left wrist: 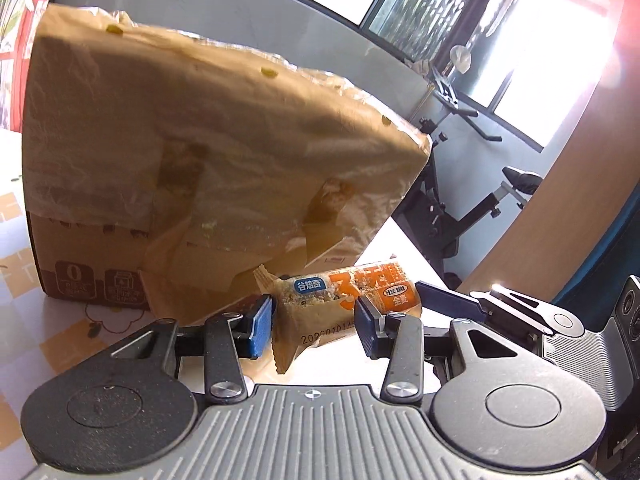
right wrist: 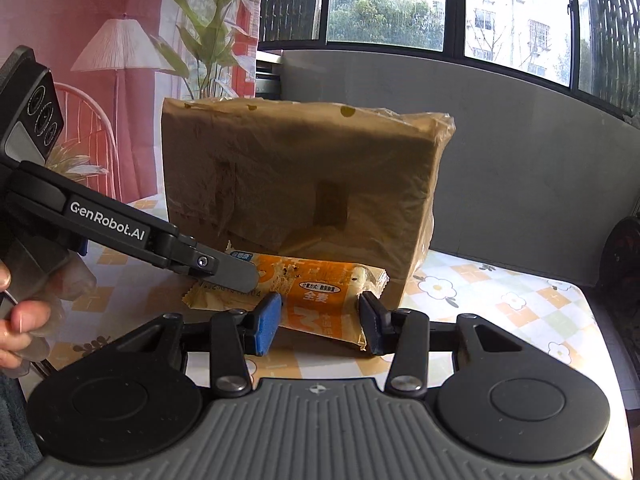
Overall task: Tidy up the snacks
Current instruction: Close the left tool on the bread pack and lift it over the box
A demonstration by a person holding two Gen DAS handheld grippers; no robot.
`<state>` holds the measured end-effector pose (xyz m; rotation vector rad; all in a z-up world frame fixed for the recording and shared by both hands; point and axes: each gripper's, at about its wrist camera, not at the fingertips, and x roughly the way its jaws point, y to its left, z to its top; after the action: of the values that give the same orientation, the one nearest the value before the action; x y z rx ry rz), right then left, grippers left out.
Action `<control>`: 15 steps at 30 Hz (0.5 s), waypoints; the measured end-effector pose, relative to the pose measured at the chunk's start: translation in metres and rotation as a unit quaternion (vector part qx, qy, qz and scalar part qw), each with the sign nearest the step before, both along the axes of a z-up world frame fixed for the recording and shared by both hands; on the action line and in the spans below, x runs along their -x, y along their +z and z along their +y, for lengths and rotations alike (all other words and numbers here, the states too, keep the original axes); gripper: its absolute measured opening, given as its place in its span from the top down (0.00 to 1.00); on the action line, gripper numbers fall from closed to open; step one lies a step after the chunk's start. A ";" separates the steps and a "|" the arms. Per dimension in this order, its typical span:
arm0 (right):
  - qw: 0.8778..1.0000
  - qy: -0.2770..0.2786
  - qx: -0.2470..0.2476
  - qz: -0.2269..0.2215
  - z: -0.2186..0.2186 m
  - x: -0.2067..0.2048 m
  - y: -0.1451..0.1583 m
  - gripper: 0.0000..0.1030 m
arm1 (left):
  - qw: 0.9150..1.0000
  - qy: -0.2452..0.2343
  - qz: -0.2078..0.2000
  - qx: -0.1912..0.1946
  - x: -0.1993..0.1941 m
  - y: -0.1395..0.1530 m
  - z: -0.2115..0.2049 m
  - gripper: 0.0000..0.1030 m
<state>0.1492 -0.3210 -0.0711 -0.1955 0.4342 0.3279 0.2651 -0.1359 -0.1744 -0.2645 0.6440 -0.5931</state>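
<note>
Nearest the left wrist camera, the left gripper (left wrist: 315, 322) has its blue pads clenched on one crimped end of an orange snack bar wrapper (left wrist: 340, 298); that sawtooth end hangs down between the pads, with a printed date code running along it. The right gripper (right wrist: 320, 322) grasps the other end of the same wrapper (right wrist: 316, 292), its left pad blue and its right pad dark, both pressing against the packet's sides. The packet is raised off the table, spanning between the two tools, and its long axis runs roughly level across both views: in the left wrist view it stretches from the pads up and to the right towards the right tool's dark finger (left wrist: 448, 300), and in the right wrist view it stretches from the pads leftward and slightly away, under the left tool's black finger (right wrist: 224, 270). The printed face with white and orange lettering is turned up towards the cameras. At the left edge of the right wrist view, a person's hand (right wrist: 20, 320) grips the left tool's handle. Just behind the packet stands a large cardboard box (right wrist: 296, 184) loosely covered in thin clear plastic, resting on a tablecloth (right wrist: 500, 300) printed with orange and green squares and white flowers. Beyond the box are a grey low wall (right wrist: 500, 120) and dark-framed windows (right wrist: 452, 4).
</note>
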 end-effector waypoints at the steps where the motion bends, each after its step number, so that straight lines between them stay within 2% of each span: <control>1: 1.000 0.002 0.002 -0.008 0.003 0.002 0.006 0.55 | 1.000 0.001 -0.009 0.005 0.003 0.007 0.004 0.56; 9: 0.997 0.024 0.017 -0.068 0.027 -0.002 0.049 0.55 | 0.997 0.010 -0.069 0.030 0.011 0.054 0.026 0.56; 15: 0.995 0.037 0.013 -0.094 0.038 -0.019 0.073 0.55 | 0.995 0.016 -0.090 0.039 -0.007 0.089 0.038 0.56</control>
<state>0.1682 -0.2833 0.0015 -0.2665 0.2458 0.3741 0.2718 -0.0984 -0.0856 -0.2910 0.4418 -0.6046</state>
